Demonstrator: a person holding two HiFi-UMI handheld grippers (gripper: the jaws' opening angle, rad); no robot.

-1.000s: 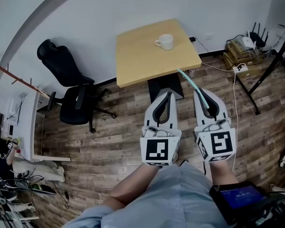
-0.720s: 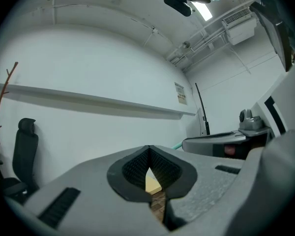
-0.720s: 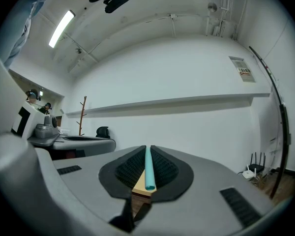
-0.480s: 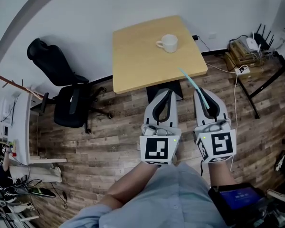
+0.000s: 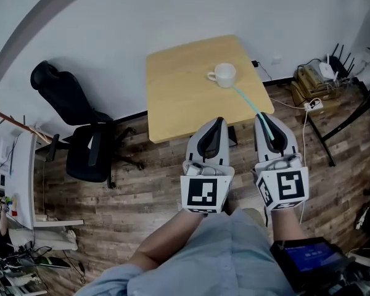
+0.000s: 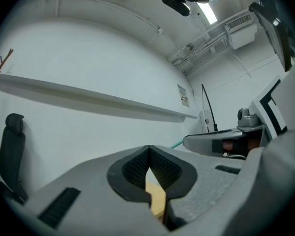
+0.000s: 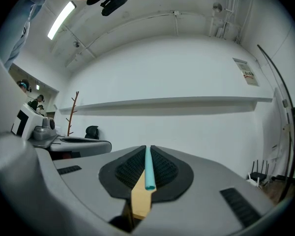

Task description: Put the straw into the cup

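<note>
The right gripper has its jaws closed on a slim teal plastic straw, which runs out between the ribbed black pads and slants forward and to the left. From above, the straw's free end lies just beside the near side of a white ceramic cup. Its height over the cup cannot be told. The cup stands upright with its handle to the left, toward the far right part of a square light wooden table.

The left gripper hangs just beside the right one, left of the straw's line. Its jaws meet at the tips with nothing between them, and a sliver of tabletop shows through the gap lower down.

A black office chair stands well to the left of the table, near a white desk edge. To the right, a white power strip with trailing cables lies on the floor beside stacked boxes carrying a white router. A black metal frame slants nearby. The floor is dark wood planks, and the table's far side is close to a plain white wall. In the right gripper view a long ledge runs along that wall.
</note>
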